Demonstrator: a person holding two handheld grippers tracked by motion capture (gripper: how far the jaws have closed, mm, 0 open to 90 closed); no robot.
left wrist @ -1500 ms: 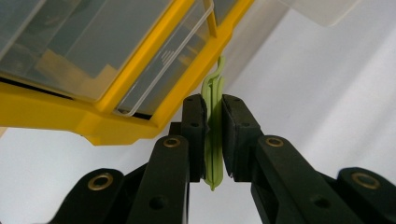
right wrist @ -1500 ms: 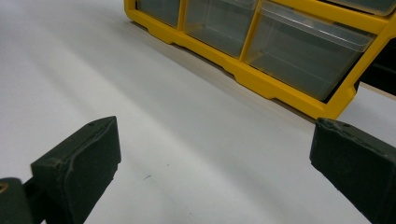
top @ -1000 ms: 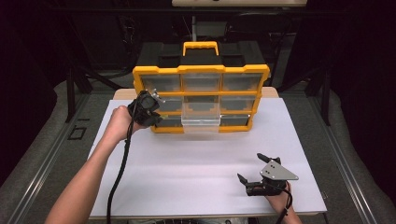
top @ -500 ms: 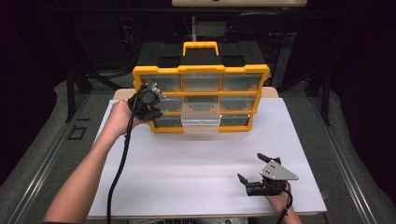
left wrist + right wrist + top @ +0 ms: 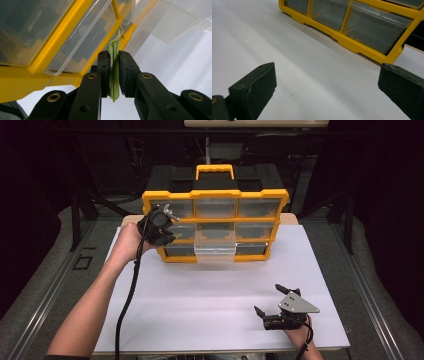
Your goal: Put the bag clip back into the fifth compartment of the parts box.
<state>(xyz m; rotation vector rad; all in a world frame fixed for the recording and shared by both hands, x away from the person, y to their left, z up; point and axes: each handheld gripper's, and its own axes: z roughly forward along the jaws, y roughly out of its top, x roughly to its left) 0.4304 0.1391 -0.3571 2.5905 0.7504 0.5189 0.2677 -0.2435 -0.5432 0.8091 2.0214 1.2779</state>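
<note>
Yellow-framed organizer stands upright on your white surface, its clear drawers looking empty (bottom-middle drawer pulled out). Your left claw pinches a thin green strip at the left column; your right claw rests wide open, well apart.

Bright tabletop, dark bkgd, soft focus

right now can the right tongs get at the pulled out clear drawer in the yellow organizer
Probably yes. The right tongs are open and holding nothing, and bare white table lies between them and the pulled-out drawer; the left tongs sit off to its side.
</note>
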